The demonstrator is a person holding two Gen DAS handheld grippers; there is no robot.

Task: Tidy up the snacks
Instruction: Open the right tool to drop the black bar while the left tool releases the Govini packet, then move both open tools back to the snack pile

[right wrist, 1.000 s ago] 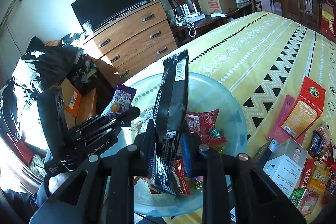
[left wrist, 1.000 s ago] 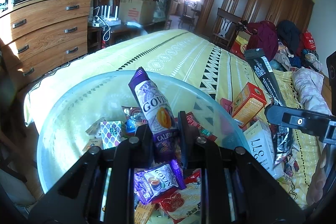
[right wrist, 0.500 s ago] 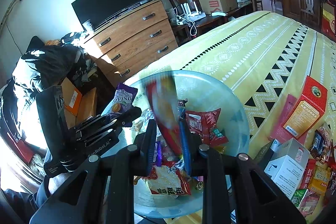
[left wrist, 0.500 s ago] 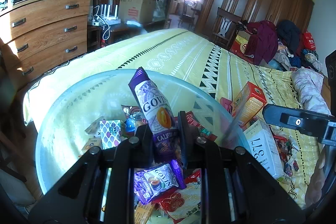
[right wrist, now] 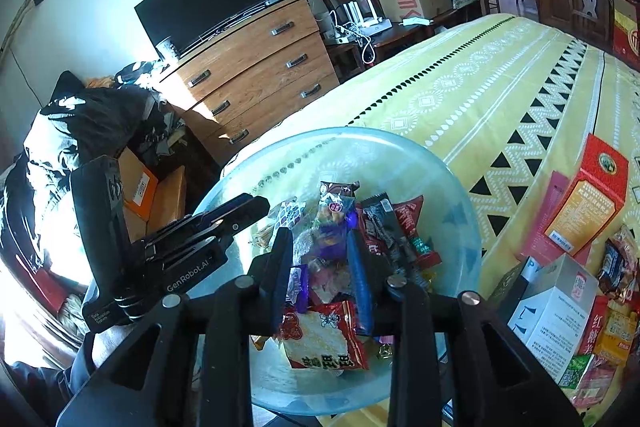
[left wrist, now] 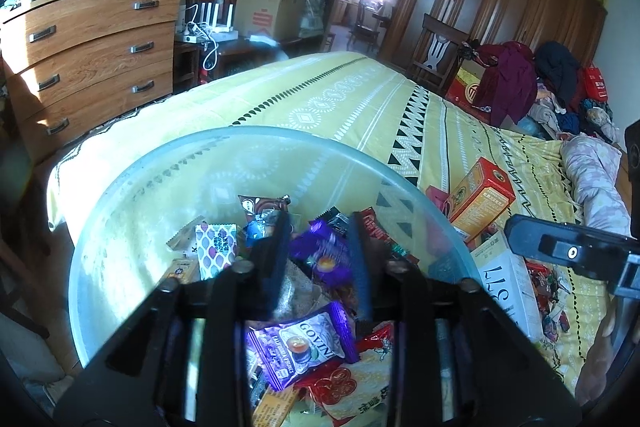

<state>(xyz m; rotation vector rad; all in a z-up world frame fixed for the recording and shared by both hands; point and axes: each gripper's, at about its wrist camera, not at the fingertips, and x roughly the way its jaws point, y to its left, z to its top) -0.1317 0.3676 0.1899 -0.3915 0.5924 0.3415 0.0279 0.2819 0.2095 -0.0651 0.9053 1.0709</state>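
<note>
Over the glass bowl point(left wrist: 120, 211) on the yellow bedspread point(left wrist: 360, 99), both grippers hang with jaws just opened, pads clear. Left gripper point(left wrist: 318, 255): purple prune packet point(left wrist: 326, 259), upright and clamped a second ago, now blurred, loose between jaws. Right gripper point(right wrist: 320, 259): black packet point(right wrist: 378, 223) released, lying among bowl's snacks.

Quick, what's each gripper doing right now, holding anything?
Left gripper: just opened, holding nothing; the purple snack packet is loose between its jaws over the glass bowl.
Right gripper: just opened, holding nothing.
</note>
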